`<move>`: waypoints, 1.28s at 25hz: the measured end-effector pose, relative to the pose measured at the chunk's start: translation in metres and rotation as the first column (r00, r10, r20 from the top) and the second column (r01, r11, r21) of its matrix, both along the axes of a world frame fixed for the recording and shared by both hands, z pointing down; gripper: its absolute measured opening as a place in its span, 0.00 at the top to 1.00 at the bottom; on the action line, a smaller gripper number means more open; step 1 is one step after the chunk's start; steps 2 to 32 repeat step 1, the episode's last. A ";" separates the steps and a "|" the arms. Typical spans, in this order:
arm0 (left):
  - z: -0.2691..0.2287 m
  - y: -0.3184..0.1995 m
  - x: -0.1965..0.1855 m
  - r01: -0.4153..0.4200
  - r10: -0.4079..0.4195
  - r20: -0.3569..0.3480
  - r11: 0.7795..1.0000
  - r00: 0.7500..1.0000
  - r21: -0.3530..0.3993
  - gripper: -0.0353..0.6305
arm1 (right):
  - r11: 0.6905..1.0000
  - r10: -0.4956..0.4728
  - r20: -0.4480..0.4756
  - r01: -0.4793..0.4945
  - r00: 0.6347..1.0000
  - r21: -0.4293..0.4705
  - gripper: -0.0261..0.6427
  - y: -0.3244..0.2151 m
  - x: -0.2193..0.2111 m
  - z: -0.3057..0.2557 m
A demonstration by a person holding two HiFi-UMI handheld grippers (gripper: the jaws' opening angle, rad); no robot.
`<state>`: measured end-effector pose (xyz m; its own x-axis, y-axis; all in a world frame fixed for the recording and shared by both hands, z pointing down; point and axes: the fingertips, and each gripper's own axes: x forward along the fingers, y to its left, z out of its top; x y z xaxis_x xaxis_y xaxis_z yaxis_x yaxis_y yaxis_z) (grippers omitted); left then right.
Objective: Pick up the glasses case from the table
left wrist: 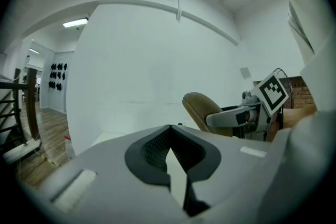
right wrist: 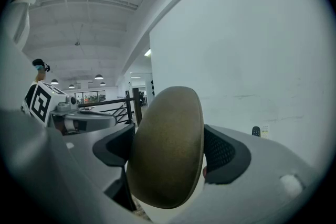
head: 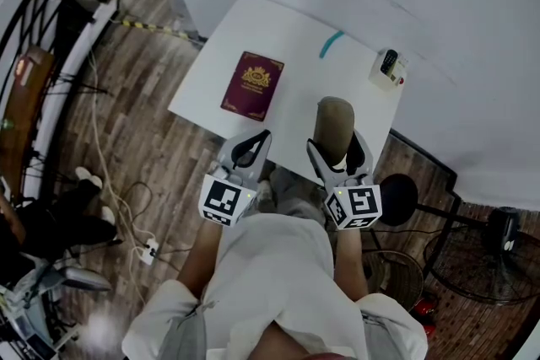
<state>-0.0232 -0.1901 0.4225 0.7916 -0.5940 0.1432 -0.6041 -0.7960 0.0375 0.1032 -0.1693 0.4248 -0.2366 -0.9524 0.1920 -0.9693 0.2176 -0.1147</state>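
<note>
Over the near edge of the table (head: pixel 295 88), I am holding the right tool (head: pixel 336 143) clenched on the glasses case (head: pixel 334 122). Its two dark pads are pressing the olive-brown shell from either side, and the case is standing on end between them, raised off the table. The left tool (head: pixel 257 143) is hovering just off the table's near edge, beside the right one. Its jaws are closed with the tips meeting and nothing between them. I am also seeing a maroon booklet (head: pixel 252 86) lying flat on the table's left half, a short teal strip (head: pixel 331 45) lying toward the table's far side, and a small white device (head: pixel 388 67) sitting at the table's far right corner.
</note>
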 end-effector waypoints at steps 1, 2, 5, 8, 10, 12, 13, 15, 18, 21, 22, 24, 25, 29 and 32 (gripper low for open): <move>0.000 0.001 0.000 0.001 -0.001 0.000 1.000 1.000 -0.004 0.92 | 1.000 0.000 0.000 0.000 1.000 0.000 0.36 0.000 -0.001 0.000; 0.000 0.001 0.000 0.001 -0.001 0.000 1.000 1.000 -0.004 0.92 | 1.000 0.000 0.000 0.000 1.000 0.000 0.36 0.000 -0.001 0.000; 0.000 0.001 0.000 0.001 -0.001 0.000 1.000 1.000 -0.004 0.92 | 1.000 0.000 0.000 0.000 1.000 0.000 0.36 0.000 -0.001 0.000; 0.000 0.001 0.000 0.001 -0.001 0.000 1.000 1.000 -0.004 0.92 | 1.000 0.000 0.000 0.000 1.000 0.000 0.36 0.000 -0.001 0.000; 0.000 0.001 0.000 0.001 -0.001 0.000 1.000 1.000 -0.004 0.92 | 1.000 0.000 0.000 0.000 1.000 0.000 0.36 0.000 -0.001 0.000; 0.000 0.001 0.000 0.001 -0.001 0.000 1.000 1.000 -0.004 0.92 | 1.000 0.000 0.000 0.000 1.000 0.000 0.36 0.000 -0.001 0.000; 0.000 0.001 0.000 0.001 -0.001 0.000 1.000 1.000 -0.004 0.92 | 1.000 0.000 0.000 0.000 1.000 0.000 0.36 0.000 -0.001 0.000; 0.000 0.001 0.000 0.001 -0.001 0.000 1.000 1.000 -0.004 0.92 | 1.000 0.000 0.000 0.000 1.000 0.000 0.36 0.000 -0.001 0.000; 0.000 0.001 0.000 0.001 -0.001 0.000 1.000 1.000 -0.004 0.92 | 1.000 0.000 0.000 0.000 1.000 0.000 0.36 0.000 -0.001 0.000; 0.000 0.001 0.000 0.001 -0.001 0.000 1.000 1.000 -0.004 0.92 | 1.000 0.000 0.000 0.000 1.000 0.000 0.36 0.000 -0.001 0.000; 0.000 0.001 0.000 0.001 -0.001 0.000 1.000 1.000 -0.004 0.92 | 1.000 0.000 0.000 0.000 1.000 0.000 0.36 0.000 -0.001 0.000; 0.000 0.001 0.000 0.001 -0.001 0.000 1.000 1.000 -0.004 0.92 | 1.000 0.000 0.000 0.000 1.000 0.000 0.36 0.000 -0.001 0.000; 0.000 0.001 0.000 0.001 -0.001 0.000 1.000 1.000 -0.004 0.92 | 1.000 0.000 0.000 0.000 1.000 0.000 0.36 0.000 -0.001 0.000; 0.000 0.001 0.000 0.001 -0.001 0.000 1.000 1.000 -0.004 0.92 | 1.000 0.000 0.000 0.000 1.000 0.000 0.36 0.000 -0.001 0.000; 0.000 0.001 0.000 0.001 -0.001 0.000 1.000 1.000 -0.004 0.92 | 1.000 0.000 0.000 0.000 1.000 0.000 0.36 0.000 -0.001 0.000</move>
